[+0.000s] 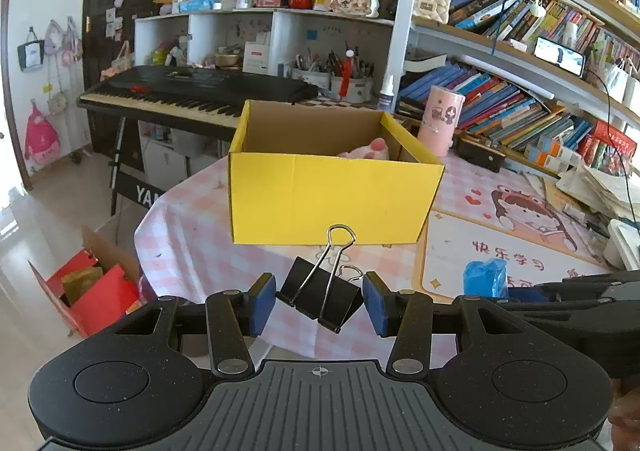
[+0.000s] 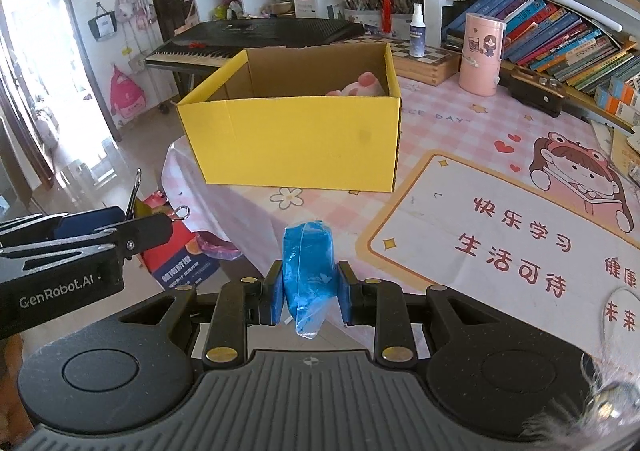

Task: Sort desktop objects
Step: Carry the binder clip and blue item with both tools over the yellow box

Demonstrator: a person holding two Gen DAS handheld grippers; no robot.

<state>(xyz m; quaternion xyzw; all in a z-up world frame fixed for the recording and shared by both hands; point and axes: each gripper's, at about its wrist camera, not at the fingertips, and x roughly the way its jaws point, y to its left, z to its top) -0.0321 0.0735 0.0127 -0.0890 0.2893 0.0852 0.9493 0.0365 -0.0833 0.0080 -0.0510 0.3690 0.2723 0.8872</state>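
Inside yellow box (image 2: 296, 139): pink toy (image 2: 362, 85) | left gripper (image 1: 319, 299) clamps binder clip (image 1: 320, 297) | right gripper (image 2: 307, 293) clamps blue bag (image 2: 306, 271)

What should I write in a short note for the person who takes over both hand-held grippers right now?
Left hand-held gripper: shut on a black binder clip, held above the table edge.
Right hand-held gripper: shut on a blue plastic packet, also lifted.
Yellow box stands open on the pink checked table, ahead of both grippers.
Done: a pink plush toy lies inside the box.
Left: probably carry the clip and the packet to the box and release them there.
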